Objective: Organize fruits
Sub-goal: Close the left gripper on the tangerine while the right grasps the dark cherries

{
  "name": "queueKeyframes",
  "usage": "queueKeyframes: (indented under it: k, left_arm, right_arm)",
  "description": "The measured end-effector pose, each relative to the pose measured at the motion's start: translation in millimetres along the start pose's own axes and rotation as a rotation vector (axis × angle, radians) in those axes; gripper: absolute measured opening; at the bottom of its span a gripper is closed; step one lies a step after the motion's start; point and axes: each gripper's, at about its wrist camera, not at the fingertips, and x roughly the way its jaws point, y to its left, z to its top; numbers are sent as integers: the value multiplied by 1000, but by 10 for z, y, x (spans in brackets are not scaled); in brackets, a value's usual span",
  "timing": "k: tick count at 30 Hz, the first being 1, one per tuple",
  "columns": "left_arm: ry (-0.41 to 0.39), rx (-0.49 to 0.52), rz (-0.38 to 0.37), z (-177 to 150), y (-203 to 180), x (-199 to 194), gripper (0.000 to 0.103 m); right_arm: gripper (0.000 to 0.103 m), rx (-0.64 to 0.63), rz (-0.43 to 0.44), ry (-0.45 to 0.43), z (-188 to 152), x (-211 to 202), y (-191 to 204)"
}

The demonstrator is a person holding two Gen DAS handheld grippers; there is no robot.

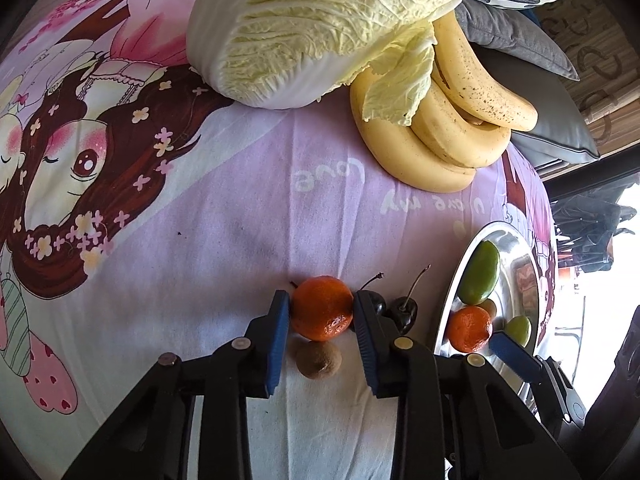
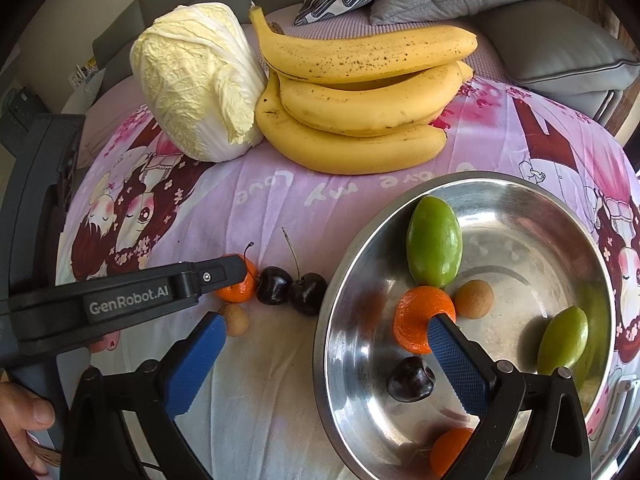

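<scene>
1. Longan (image 1: 318, 359), small, brown and rough-skinned, lies nearest on the printed bedsheet (image 1: 248, 184), under the left gripper (image 1: 321, 334) and not held. Judged light with a brittle shell; it could roll if nudged.
2. Mandarin (image 1: 322, 307) sits between the blue pads (image 1: 280, 332), jaws clamped on its two sides at the widest girth. Judged light, with soft, glossy peel; firm squeeze risks bruising, so a grip across the middle suits.
3. Two dark cherries (image 1: 402, 312) lie just beside the right-hand pad, one touching or almost touching it, stems up. Judged delicate and slick; they may get dragged on the lift.
4. Steel bowl (image 2: 520, 184) stands near on the right, holding two green fruits, mandarins, a longan and a cherry. Smooth walls, so dropped fruit would roll.
5. Right gripper (image 2: 324, 338) hangs over the bowl's near rim, jaws apart and empty.
6. Bananas (image 2: 360, 120) and napa cabbage (image 2: 192, 80) lie farthest; heavier, bulkier.
</scene>
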Motion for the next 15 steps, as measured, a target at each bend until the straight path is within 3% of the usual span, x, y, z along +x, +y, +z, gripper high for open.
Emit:
queueKeyframes:
  k: [9, 15]
  left_arm:
    - [3, -37, -11, 6, 90, -44, 33]
    - [0, -67, -17, 43, 184, -79, 33]
  right_arm:
    - [101, -19, -11, -43, 55, -54, 31]
    - [80, -57, -17, -91, 167, -84, 141]
